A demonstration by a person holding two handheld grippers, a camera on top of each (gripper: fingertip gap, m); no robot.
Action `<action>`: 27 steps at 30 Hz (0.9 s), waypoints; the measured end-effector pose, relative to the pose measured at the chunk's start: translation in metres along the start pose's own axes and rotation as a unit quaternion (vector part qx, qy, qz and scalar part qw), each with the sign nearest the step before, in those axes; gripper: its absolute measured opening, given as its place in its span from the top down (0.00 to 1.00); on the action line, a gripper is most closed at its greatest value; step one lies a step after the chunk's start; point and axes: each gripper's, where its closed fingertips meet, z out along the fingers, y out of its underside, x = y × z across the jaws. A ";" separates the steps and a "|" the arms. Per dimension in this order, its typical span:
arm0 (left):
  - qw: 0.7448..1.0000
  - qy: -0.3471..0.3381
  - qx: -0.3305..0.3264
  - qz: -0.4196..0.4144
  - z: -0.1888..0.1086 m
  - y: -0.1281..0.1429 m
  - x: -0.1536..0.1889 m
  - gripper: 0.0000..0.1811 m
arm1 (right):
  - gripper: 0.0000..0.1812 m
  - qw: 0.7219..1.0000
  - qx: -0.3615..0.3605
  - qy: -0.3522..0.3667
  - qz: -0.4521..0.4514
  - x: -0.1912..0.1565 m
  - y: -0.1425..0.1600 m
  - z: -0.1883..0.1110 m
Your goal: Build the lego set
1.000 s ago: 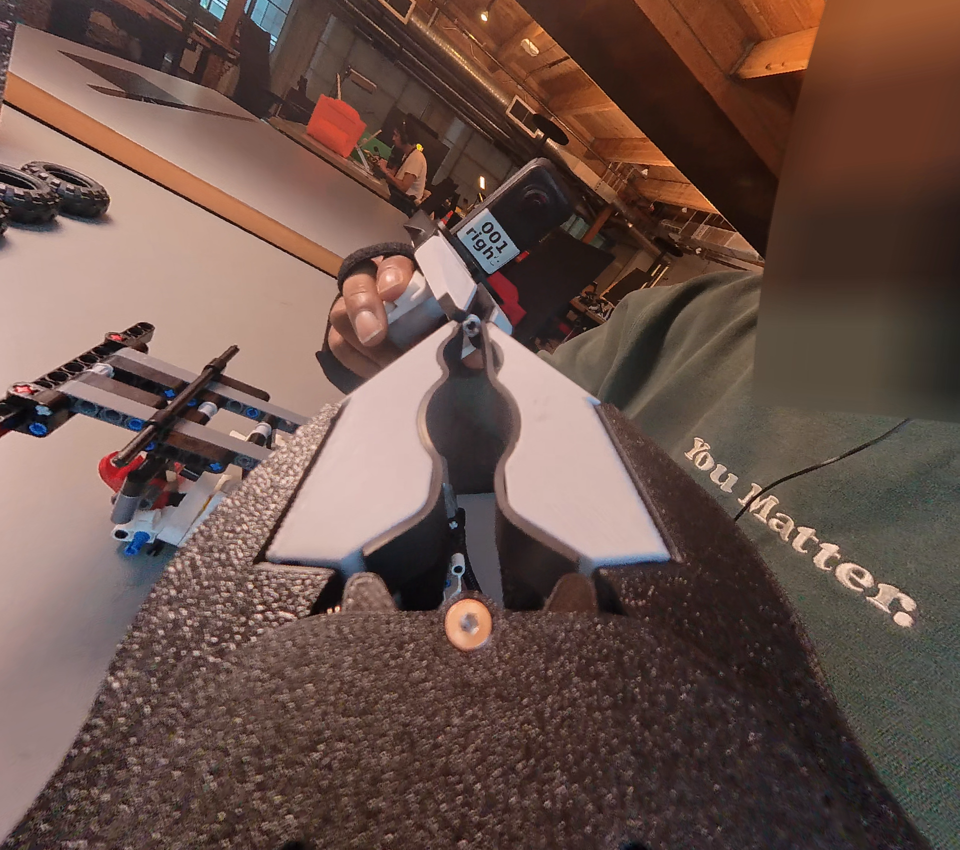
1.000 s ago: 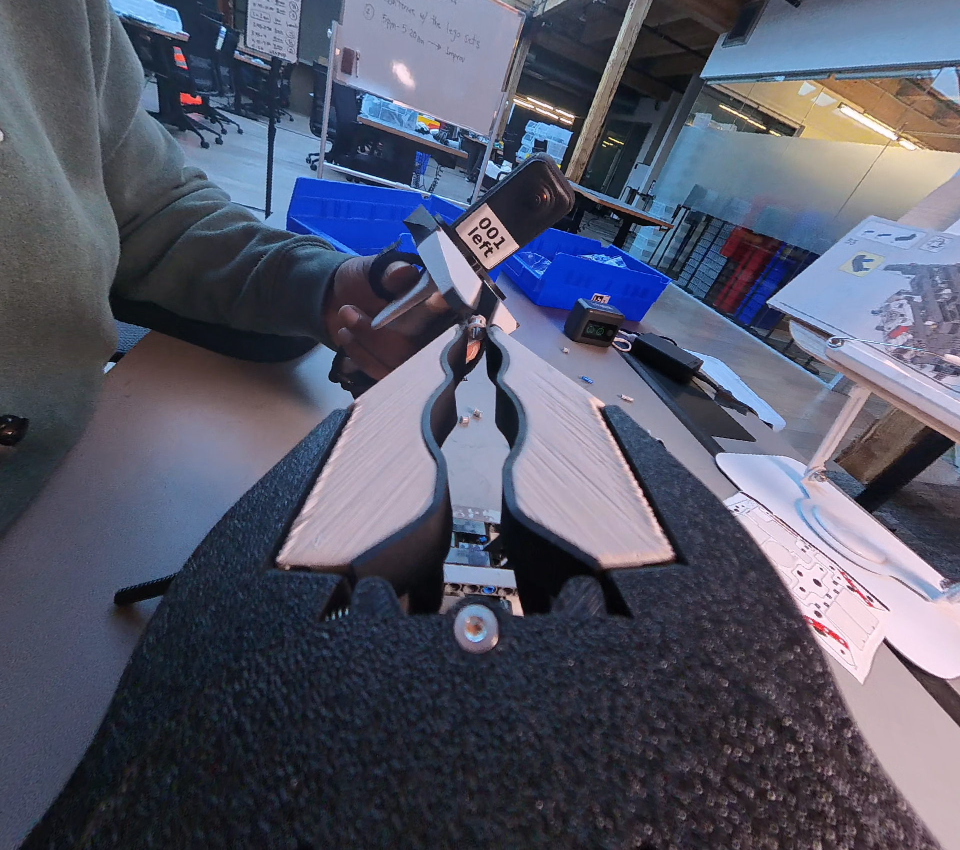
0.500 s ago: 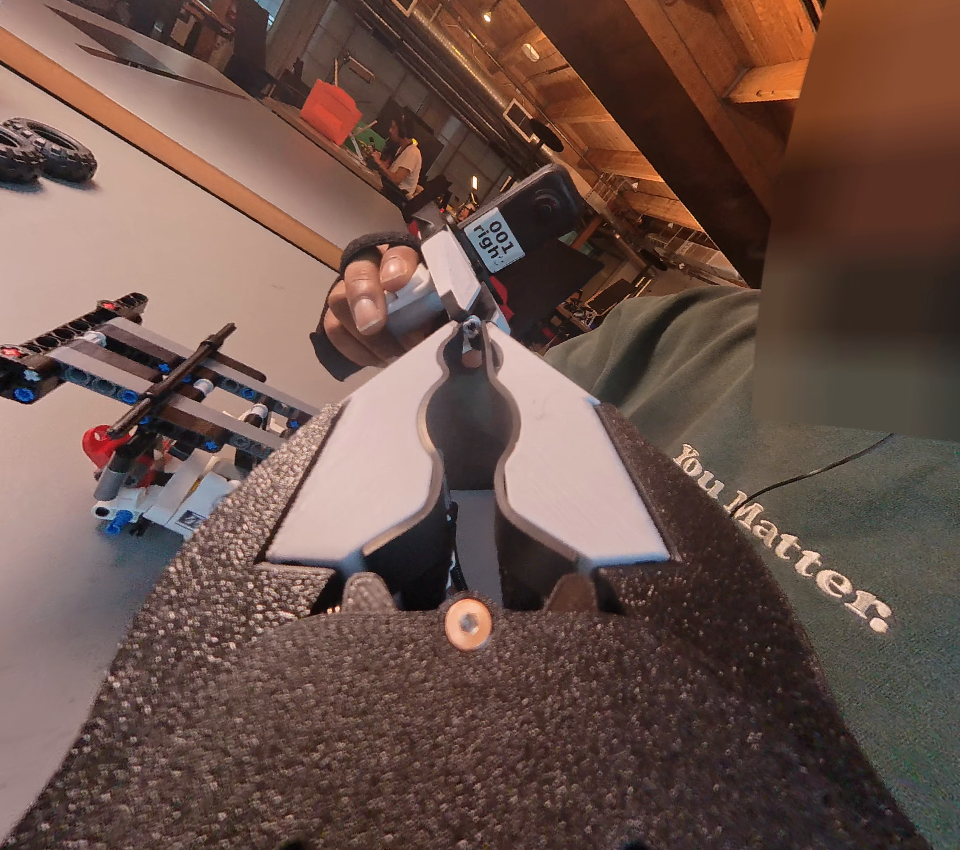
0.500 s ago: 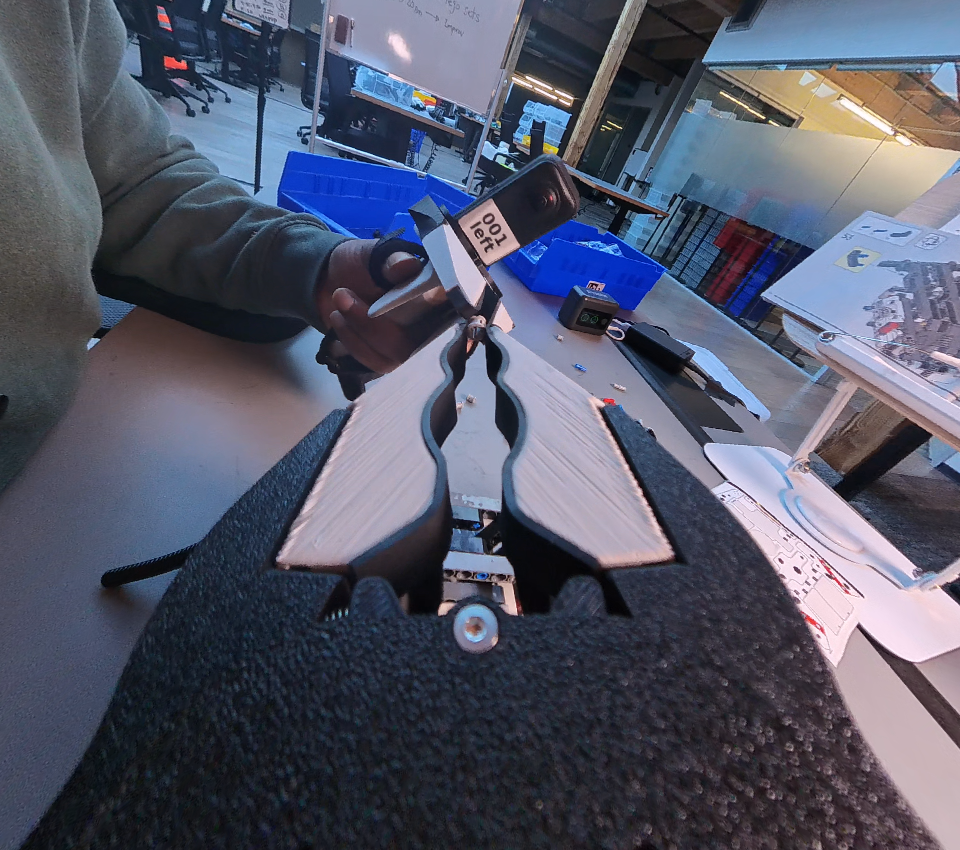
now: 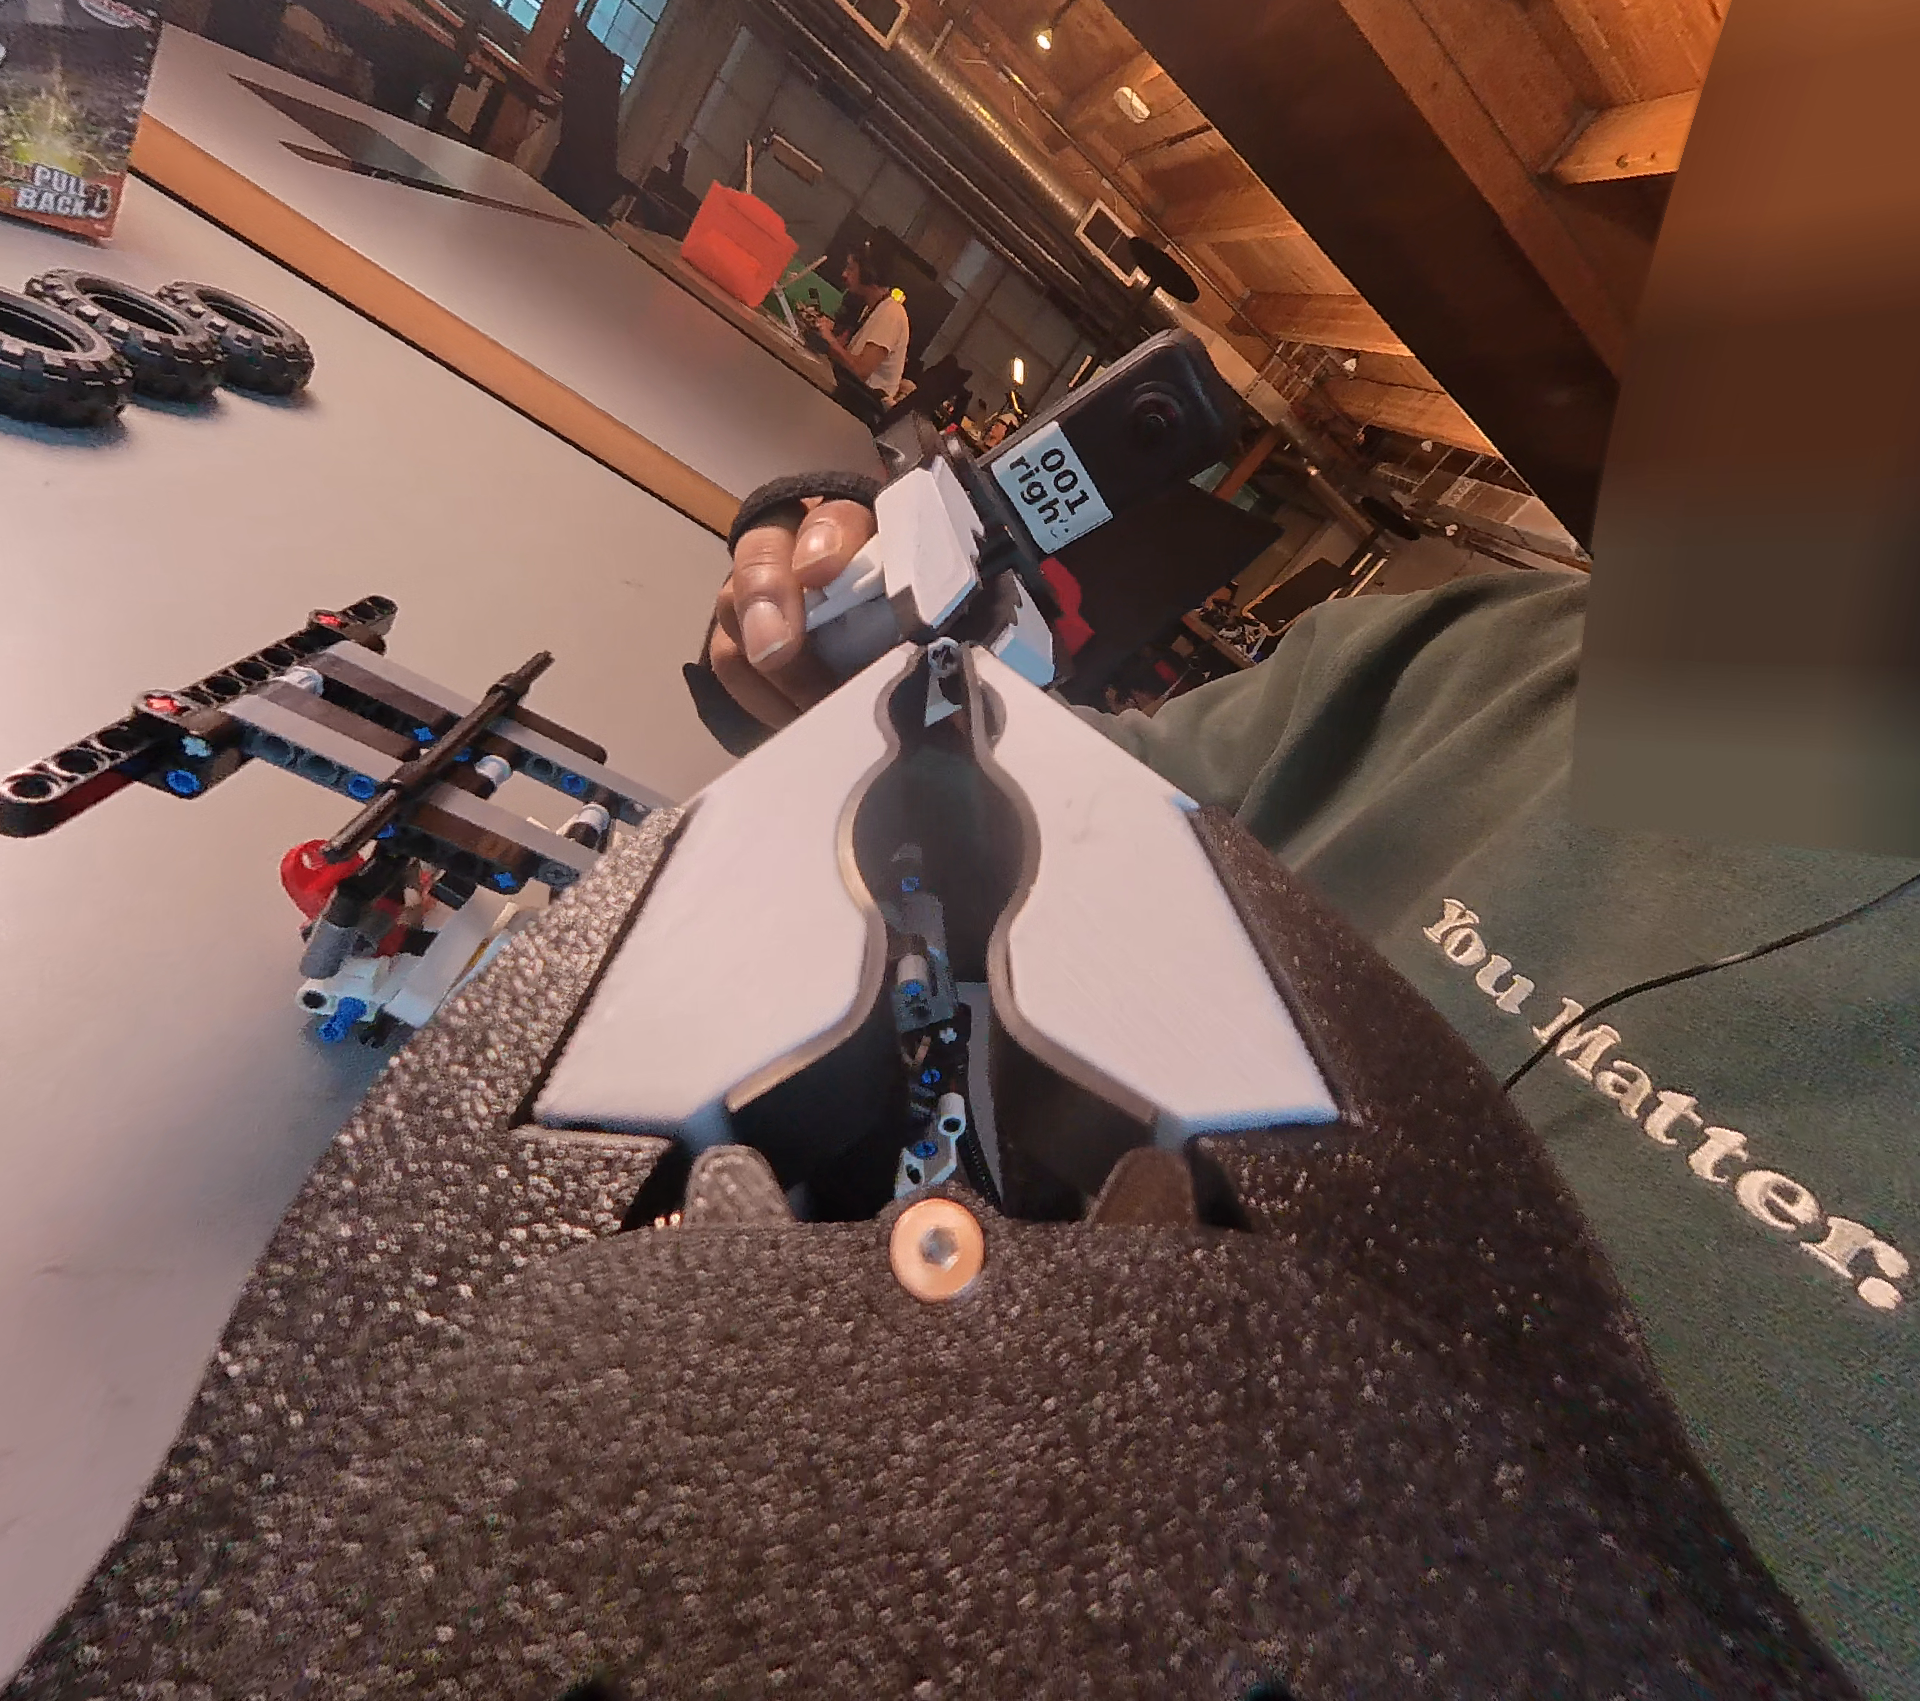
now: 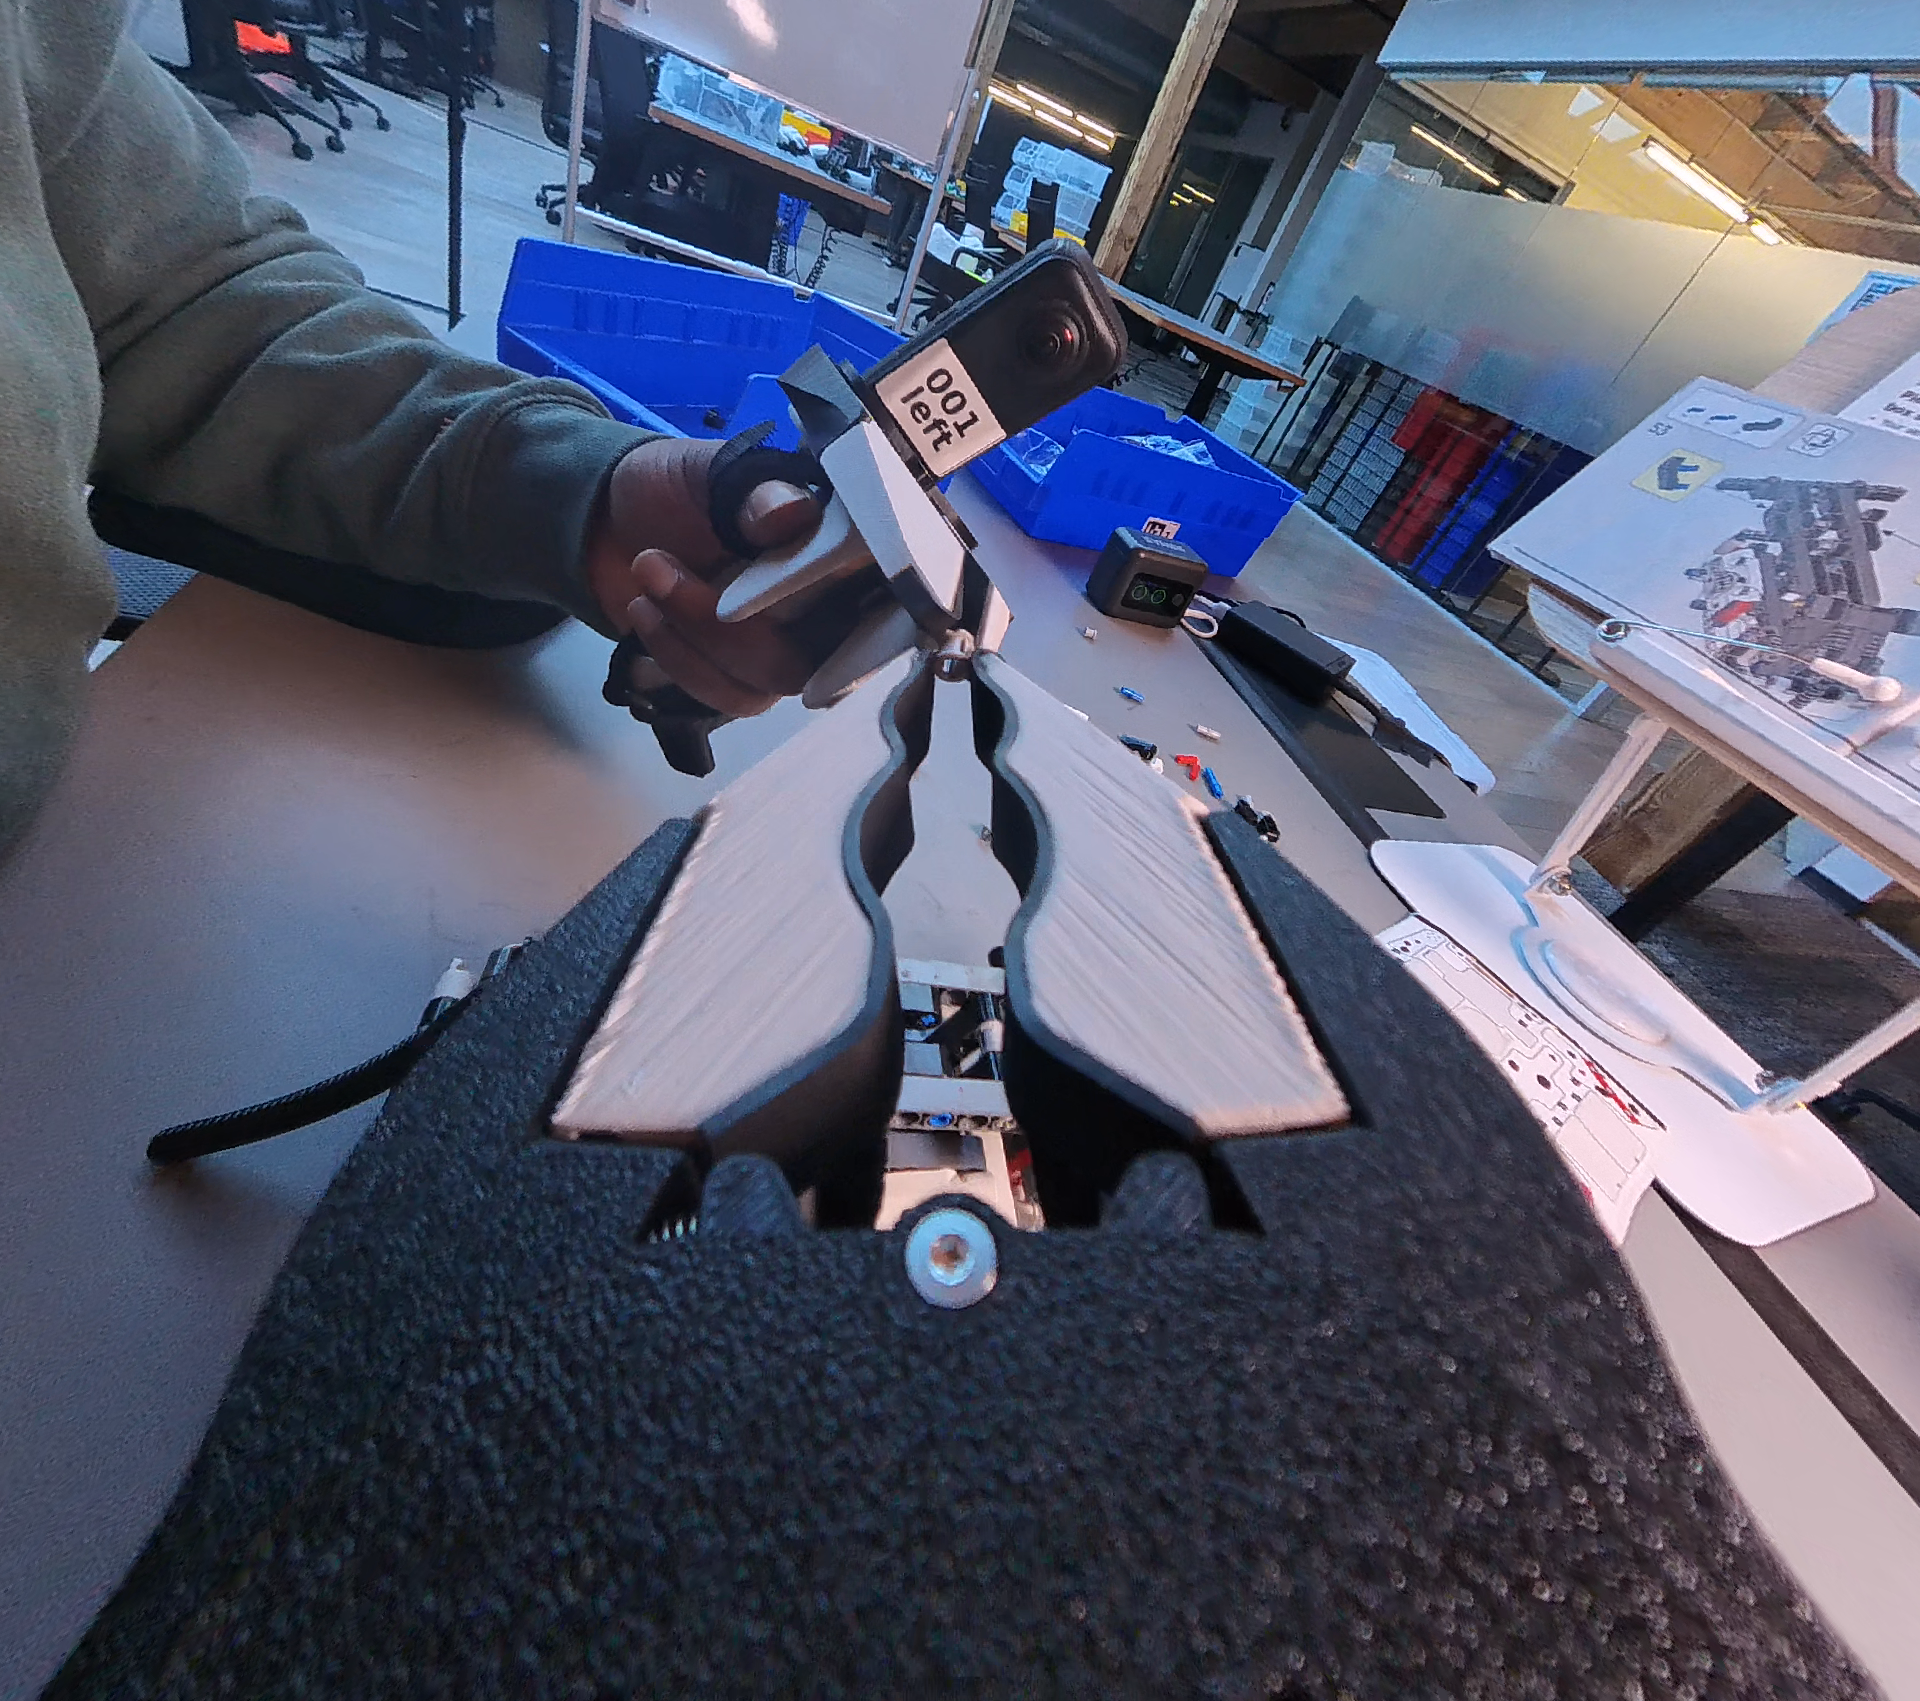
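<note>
Left wrist view has the two grippers nose to nose above the table: the left gripper point(image 5: 948, 677) and the right gripper point(image 6: 951, 659) both pinch down on one tiny light-grey piece point(image 5: 943, 657), tip against tip, each nearly shut on it. Looks like a hand-over or a joining of two small bits; which one, I can't tell at this size. The half-built lego chassis point(image 5: 343, 778) lies on the grey table point(image 5: 312, 508) below and to the left of the left gripper, its long black beams running away from the person, so that gripper is the nearer. Only this view shows the chassis whole, plus three black tyres point(image 5: 135, 347). Over on the right wrist view you get loose small parts point(image 6: 1174, 752), the instruction booklet point(image 6: 1756, 529) on its stand and blue bins point(image 6: 1122, 472).
</note>
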 end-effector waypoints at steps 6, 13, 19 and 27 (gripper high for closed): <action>0.998 -0.045 -0.014 0.030 -0.002 0.003 -0.010 0.97 | 0.97 1.000 -0.025 0.009 -0.012 0.002 0.010 0.002; 0.977 -0.149 -0.067 0.139 -0.011 0.009 -0.029 0.97 | 0.96 0.994 -0.083 0.044 -0.047 0.009 0.030 0.010; 0.935 -0.227 -0.141 0.233 -0.030 0.015 -0.041 1.00 | 1.00 0.990 -0.115 0.056 -0.061 0.011 0.040 0.013; 0.952 -0.198 -0.113 0.205 -0.031 0.012 -0.035 1.00 | 0.99 0.991 -0.106 0.049 -0.058 0.007 0.037 0.017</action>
